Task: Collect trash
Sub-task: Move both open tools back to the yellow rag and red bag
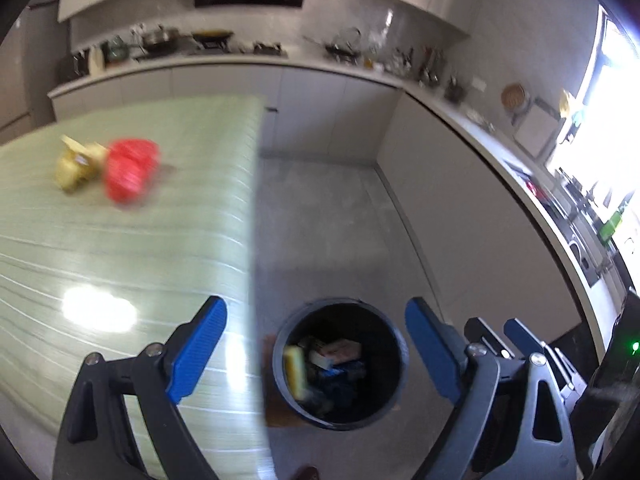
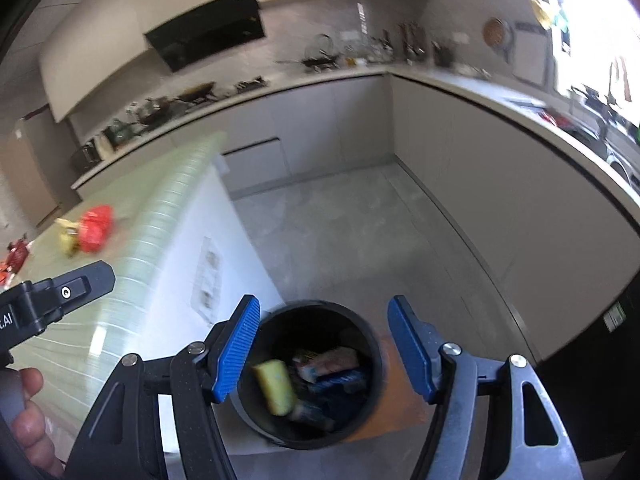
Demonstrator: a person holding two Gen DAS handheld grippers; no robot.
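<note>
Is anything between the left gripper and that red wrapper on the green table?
Nothing visible: bare green table lies between the open, empty left gripper and the red wrapper; a yellow wrapper touches its far-left side.

Grippers: two, the left gripper [image 1: 316, 354] and the right gripper [image 2: 323, 350], each with two blue fingers [image 2: 236, 354]
Trash bins: one black trash bin [image 2: 378, 350], below and between the right gripper's fingers
Yellow pieces in the bin: one yellow sponge-like piece [image 2: 276, 386]; the other items there are too blurred to count
Wrappers on the green counter [image 1: 120, 248]: one red wrapper [image 1: 130, 176], one yellow wrapper [image 1: 76, 166], far ahead-left of the left gripper
Hands: one hand [image 2: 30, 420]
</note>
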